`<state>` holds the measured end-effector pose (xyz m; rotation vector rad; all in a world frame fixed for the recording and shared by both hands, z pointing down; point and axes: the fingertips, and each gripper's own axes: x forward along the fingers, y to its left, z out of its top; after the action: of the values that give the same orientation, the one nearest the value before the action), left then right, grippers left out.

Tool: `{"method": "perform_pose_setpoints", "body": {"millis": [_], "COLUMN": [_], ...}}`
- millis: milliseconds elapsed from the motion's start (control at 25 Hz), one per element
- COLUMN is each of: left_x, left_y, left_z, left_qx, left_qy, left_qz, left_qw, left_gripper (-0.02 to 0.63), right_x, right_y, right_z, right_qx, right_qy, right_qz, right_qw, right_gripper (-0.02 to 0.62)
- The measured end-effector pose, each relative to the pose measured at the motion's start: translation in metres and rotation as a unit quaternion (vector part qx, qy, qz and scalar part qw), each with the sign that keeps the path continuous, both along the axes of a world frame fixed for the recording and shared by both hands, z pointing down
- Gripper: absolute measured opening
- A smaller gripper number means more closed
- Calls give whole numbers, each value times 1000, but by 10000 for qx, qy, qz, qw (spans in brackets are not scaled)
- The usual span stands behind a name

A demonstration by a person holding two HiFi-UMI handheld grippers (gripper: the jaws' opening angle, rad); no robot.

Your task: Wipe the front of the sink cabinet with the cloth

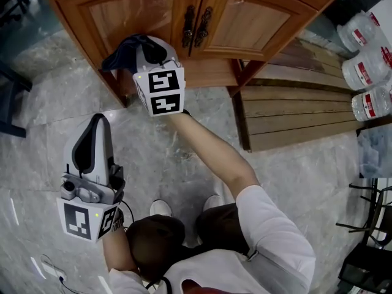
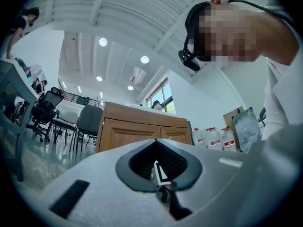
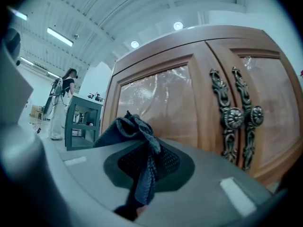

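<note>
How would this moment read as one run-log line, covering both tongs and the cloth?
right tongs: shut on cloth, near left cabinet door, contact unclear | left tongs: shut, empty, over floor

No print is readable; the red labels [image 1: 369, 108] on the water bottles [image 1: 362, 72] are too small

Grey marble floor [image 1: 184, 164], wooden slats [image 1: 294, 112] lying on it, large water bottles [image 1: 367, 69] beyond them, black chairs [image 2: 87, 122], round ceiling lights [image 2: 145, 59], green table [image 3: 83, 119], person [image 3: 59, 103] standing far off
</note>
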<state>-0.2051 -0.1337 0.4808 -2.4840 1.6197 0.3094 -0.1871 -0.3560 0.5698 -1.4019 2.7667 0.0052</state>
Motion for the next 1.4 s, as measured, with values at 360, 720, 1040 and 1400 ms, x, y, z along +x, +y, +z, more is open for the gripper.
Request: {"method": "perform_pose_setpoints", "body": {"millis": [360,720,1040,1400], "left_x": [10,23,39,40], "left_y": [-3,-18,-30,-34], "left_z": [2,28,40,49], "left_qx": [-1,-453,-628,-714], "left_qy": [90,-83,-352,-660], "left_qz": [152,297,405,424], "left_qw": [9998,9985,9966,9944], "left_gripper": [2,2,2,2], "right_x": [66,119,165,248], "right_y": [-8,-5,-14,-39], "right_z": [5,12,12,23], "right_qx": [-25,104,146,22], "right_qy": [61,376,507,609], "right_qz": [505,804,1155,1966], "right_qw": [9987,9960,9919,9786], "right_gripper": [32,34,34,34]}}
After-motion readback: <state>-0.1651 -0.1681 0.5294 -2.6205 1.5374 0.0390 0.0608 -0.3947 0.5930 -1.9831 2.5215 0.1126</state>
